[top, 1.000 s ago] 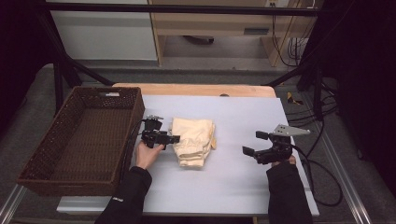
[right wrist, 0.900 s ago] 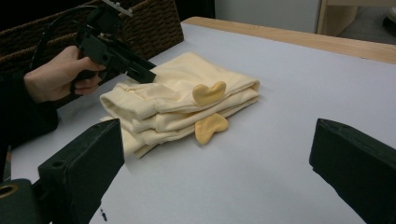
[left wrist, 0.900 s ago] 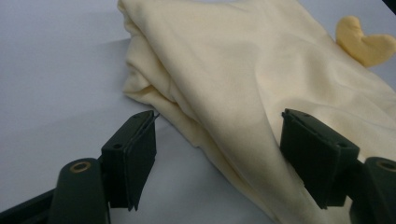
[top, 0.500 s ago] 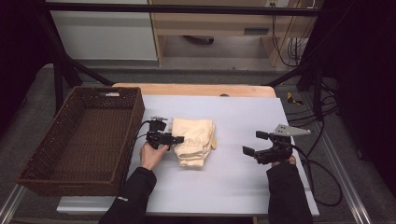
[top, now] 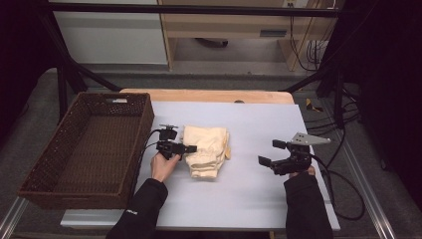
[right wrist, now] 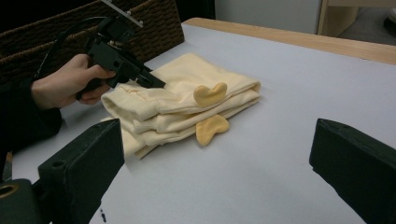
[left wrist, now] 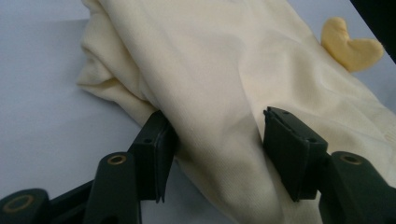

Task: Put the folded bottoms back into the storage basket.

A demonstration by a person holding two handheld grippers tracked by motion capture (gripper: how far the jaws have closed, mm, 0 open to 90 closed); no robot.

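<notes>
Closing on the cloth (left wrist: pixel 243 93), our left gripper (left wrist: pixel 215 154) has a thick fold of it between its jaws. They have just been narrowing, and the fabric now bulges between the two pads, which seem to touch it on both sides; we judge this a grasp forming rather than a firm pinch. In the high view the left gripper (top: pixel 175 148) sits at the cloth's (top: pixel 208 149) near-left edge, with the basket (top: pixel 59 184) just behind the hand.

Our right gripper (top: pixel 272 158) hangs well apart from the cloth, its jaws spread wide with nothing between them. From the right gripper view the folded cloth (right wrist: pixel 187 107) lies flat on the table (right wrist: pixel 289 140) ahead of the right fingers, with two small yellow tabs (right wrist: pixel 211 126) sticking out of its side toward them.

We judge the work to be early: the cloth is folded and lies wholly on the table, and the basket holds nothing. What seems left is to finish the grip, lift the bundle without letting the layers slide apart, carry it over the rim and set it down inside.
</notes>
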